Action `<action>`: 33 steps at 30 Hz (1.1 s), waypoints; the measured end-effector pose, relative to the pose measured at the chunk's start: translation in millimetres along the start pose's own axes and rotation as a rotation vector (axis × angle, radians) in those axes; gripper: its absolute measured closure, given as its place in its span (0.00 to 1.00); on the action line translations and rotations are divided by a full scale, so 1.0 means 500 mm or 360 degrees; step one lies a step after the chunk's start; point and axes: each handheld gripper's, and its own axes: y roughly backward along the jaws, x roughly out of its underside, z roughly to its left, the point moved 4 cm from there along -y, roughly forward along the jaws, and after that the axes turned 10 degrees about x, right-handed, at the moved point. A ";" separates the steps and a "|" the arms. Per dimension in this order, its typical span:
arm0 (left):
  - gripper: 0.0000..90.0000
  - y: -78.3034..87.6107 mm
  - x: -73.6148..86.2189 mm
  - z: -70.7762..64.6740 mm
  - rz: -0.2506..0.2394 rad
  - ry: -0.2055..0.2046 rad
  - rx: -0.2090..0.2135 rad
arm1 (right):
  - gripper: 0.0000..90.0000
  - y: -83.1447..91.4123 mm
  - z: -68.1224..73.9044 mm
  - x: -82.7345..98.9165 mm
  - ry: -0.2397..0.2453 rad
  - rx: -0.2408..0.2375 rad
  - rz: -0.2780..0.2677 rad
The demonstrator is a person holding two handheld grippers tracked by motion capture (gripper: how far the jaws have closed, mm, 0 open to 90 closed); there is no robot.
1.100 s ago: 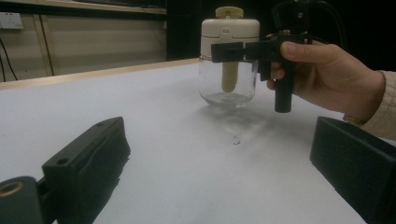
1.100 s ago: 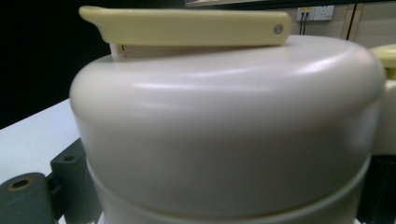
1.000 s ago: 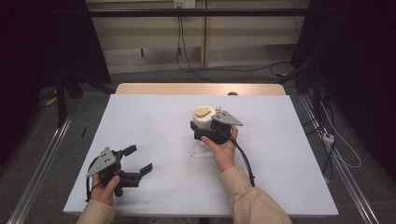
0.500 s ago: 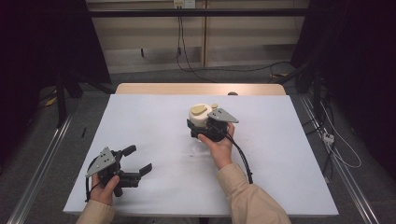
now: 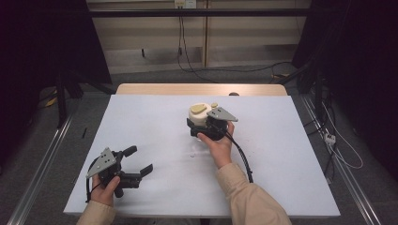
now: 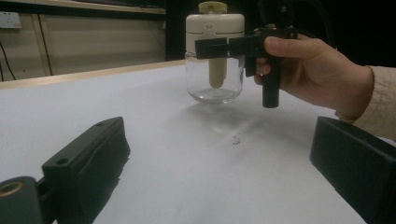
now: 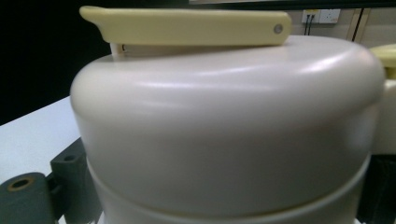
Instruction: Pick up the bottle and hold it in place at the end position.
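Observation:
A glass jar point(image 5: 199, 115) with a cream lid and a pale yellow flip handle hangs a little above the white table point(image 5: 155, 122), right of its centre. My right gripper point(image 5: 201, 125) is shut on the jar just under the lid. The left gripper view shows the jar point(image 6: 214, 79) with clear, empty glass, a cream tube inside it, and the right gripper point(image 6: 223, 46) clamped across its neck. Its lid point(image 7: 224, 130) sits very close in the right gripper view. My left gripper point(image 5: 140, 160) rests at the table's near left with its jaws wide open and nothing between them.
A small speck point(image 6: 236, 139) lies on the white cover below the jar. The right gripper's cable point(image 5: 241, 157) trails along the sleeve toward the front edge. A wooden strip point(image 5: 202, 89) borders the far side, and metal rails point(image 5: 42, 159) flank the table.
The right gripper has carried the jar slightly to the left. The left gripper has stayed still.

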 end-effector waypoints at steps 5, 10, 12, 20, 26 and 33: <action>0.04 0.000 0.000 0.000 0.0001 0.0001 0.0004 | 0.07 -0.004 0.002 0.003 -0.0013 0.0000 0.0006; 0.04 0.001 0.001 0.001 0.0004 0.0000 0.0004 | 0.07 -0.010 0.002 0.011 -0.0010 -0.0001 0.0018; 0.04 0.001 0.001 0.001 0.0006 -0.0001 0.0004 | 0.07 -0.011 0.001 0.012 -0.0006 0.0000 0.0019; 0.04 0.000 0.002 0.000 0.0013 0.0003 0.0007 | 0.07 -0.018 0.001 0.021 -0.0012 0.0003 0.0033; 0.04 0.001 0.002 0.001 0.0009 0.0004 0.0009 | 0.07 -0.022 0.001 0.027 -0.0009 0.0007 0.0045; 0.04 0.001 0.002 0.001 0.0013 0.0003 0.0010 | 0.07 -0.026 -0.001 0.031 -0.0012 0.0010 0.0051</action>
